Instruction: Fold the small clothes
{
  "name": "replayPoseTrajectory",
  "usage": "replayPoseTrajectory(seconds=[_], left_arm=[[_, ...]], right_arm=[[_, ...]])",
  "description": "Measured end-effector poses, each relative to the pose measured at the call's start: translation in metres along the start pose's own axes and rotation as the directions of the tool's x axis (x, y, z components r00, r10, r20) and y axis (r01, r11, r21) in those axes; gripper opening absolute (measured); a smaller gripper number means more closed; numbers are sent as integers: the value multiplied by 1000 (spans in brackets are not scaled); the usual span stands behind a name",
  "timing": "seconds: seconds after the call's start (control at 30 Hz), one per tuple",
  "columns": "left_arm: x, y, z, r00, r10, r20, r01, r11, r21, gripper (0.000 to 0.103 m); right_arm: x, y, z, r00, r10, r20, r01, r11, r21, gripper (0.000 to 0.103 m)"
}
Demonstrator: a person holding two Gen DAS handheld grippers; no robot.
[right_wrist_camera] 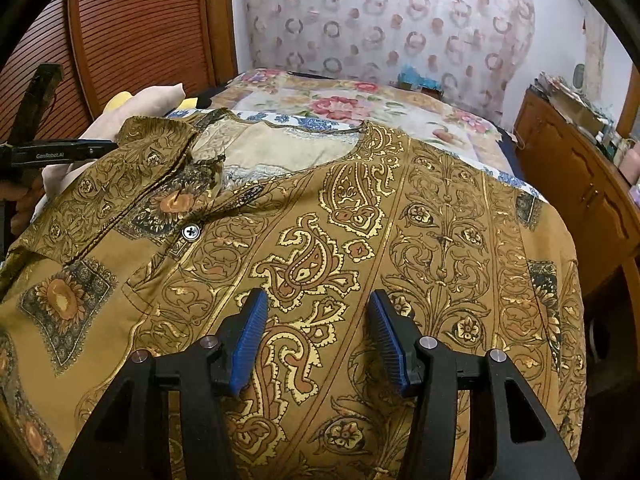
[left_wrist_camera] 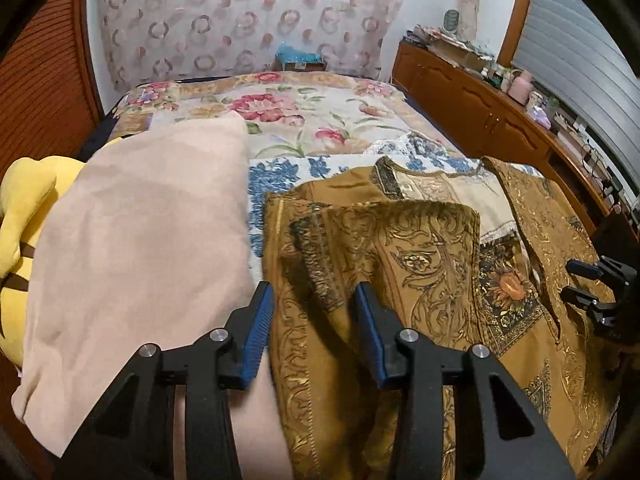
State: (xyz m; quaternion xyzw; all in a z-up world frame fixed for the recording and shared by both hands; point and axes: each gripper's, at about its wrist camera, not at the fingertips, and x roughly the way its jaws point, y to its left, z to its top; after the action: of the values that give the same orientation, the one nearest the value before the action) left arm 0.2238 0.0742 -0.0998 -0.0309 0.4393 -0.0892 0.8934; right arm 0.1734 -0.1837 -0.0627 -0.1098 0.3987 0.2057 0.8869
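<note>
Patterned shirt spread on bed, both grippers over it.
Mustard paisley shirt (right_wrist_camera: 320, 220) lies flat on the bed (left_wrist_camera: 320, 120), collar toward far end, beside a pink cloth (left_wrist_camera: 140, 240). Left gripper (left_wrist_camera: 316, 292) jaws apart at shirt's L edge, fabric between, not pinched. Right gripper (right_wrist_camera: 318, 300) released, nothing held.

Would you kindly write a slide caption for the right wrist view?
Right gripper open above a mustard paisley shirt spread on the bed, its white button visible near the neckline.
</note>
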Motion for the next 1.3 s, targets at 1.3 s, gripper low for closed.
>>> replayPoseTrajectory(seconds=[1.3], left_arm=[[-79,51,6,975,170,144,-176,984,25,27]], right_arm=[[-1,-19,1,1000,-5,-9,5,1000,-7,65]])
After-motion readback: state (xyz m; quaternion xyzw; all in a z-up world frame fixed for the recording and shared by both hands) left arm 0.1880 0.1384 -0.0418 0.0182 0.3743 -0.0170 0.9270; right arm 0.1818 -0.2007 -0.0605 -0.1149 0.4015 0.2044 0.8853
